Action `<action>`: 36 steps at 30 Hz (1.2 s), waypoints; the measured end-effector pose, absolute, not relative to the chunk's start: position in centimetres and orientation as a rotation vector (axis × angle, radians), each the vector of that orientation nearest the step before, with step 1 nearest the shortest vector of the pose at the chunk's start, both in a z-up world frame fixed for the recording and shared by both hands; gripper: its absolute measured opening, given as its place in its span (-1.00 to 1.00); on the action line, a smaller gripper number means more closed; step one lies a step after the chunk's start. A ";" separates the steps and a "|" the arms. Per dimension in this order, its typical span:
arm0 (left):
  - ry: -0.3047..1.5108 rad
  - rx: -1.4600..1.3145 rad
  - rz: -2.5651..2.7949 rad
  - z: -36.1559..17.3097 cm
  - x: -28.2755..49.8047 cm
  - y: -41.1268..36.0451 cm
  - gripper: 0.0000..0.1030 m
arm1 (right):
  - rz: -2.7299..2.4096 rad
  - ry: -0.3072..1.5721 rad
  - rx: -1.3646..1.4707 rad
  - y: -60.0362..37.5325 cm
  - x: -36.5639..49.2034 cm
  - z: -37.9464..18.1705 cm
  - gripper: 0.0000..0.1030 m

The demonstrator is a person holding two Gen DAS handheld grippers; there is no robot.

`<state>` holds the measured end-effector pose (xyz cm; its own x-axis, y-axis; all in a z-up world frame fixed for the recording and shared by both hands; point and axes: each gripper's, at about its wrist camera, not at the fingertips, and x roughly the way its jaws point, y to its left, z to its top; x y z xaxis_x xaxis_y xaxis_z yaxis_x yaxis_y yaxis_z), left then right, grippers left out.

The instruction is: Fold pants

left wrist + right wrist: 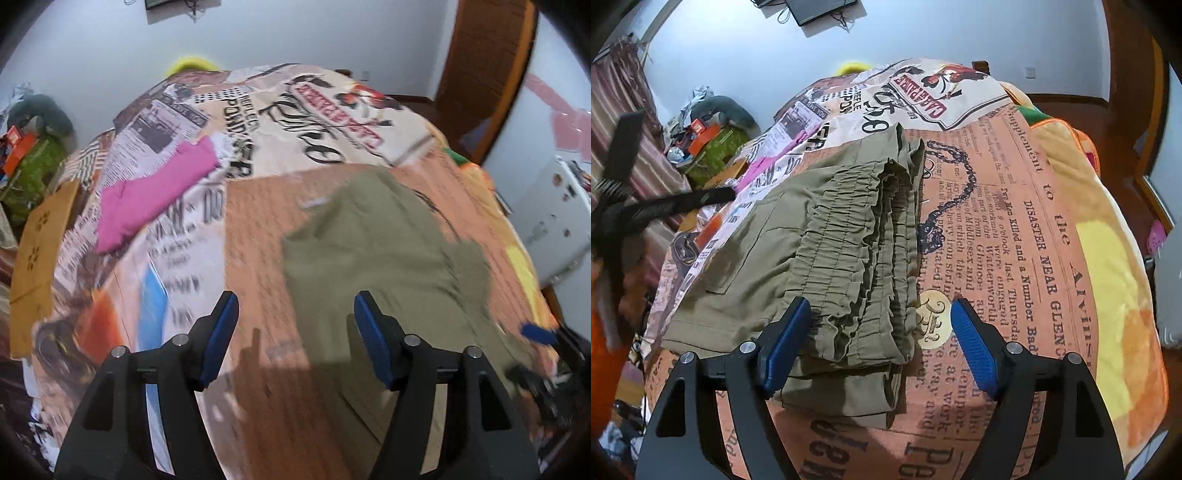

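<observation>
1. The olive pants (827, 240) lie folded on the newsprint bedspread (997, 229), waistband bunched at frame centre.
2. My right claw (879, 347) hangs spread over the waistband corner, pinching nothing.
3. My left claw (295, 339) is spread too, empty above the pants' edge.
4. A pink garment (155, 192) lies upper left.

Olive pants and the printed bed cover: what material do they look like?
Olive pants: thin woven fabric, matte, probably cotton or a blend; it holds crisp folds, and the elastic waistband gathers in fine ruffles. Printed bed cover: soft matte cloth with newspaper print, smooth, lightly rumpled; the fibre cannot be told.
</observation>
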<state>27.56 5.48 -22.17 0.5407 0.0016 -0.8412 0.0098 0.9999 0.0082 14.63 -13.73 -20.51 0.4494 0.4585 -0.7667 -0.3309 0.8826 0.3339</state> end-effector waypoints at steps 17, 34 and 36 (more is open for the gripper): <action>1.189 0.070 -0.222 -29.2 39.5 3.9 0.24 | 0.544 1.019 0.126 -13.7 16.0 -20.7 0.46; 1.214 -0.023 -0.181 -29.2 38.0 5.5 -0.95 | 0.500 1.010 0.124 -14.1 16.1 -20.0 0.46; 1.195 -0.006 -0.152 -28.4 36.8 6.1 -0.95 | 0.481 1.004 0.133 -14.5 16.0 -19.7 0.46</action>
